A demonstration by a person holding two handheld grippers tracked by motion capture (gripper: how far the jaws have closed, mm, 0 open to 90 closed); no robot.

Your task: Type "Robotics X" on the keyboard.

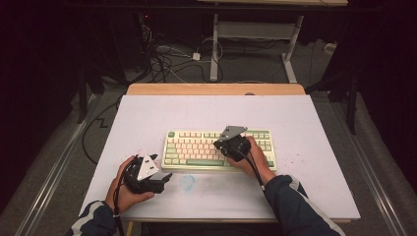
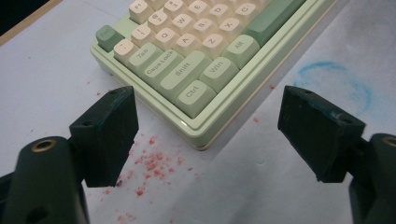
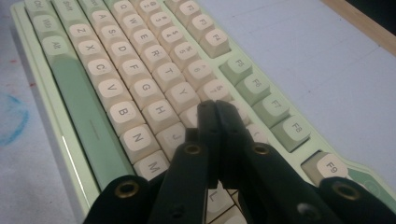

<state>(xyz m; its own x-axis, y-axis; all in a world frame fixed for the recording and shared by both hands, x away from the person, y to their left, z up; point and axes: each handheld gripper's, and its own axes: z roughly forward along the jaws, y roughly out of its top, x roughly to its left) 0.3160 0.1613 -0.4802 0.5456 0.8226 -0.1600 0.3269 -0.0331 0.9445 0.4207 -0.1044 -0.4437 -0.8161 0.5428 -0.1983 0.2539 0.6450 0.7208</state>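
The left gripper (image 1: 164, 176) sits just off the front-left corner of the green and cream keyboard (image 1: 196, 147), jaws spread wide and empty; in the left gripper view that corner, by the Ctrl key (image 2: 195, 93), lies ahead between them. The right gripper (image 3: 215, 112) hangs over the keyboard's middle, jaws pressed together, tips at the keys beside the Y key (image 3: 182, 96).

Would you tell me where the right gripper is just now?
In the high view the right gripper is over the middle of the keyboard, its jaws shut above the cream keys.
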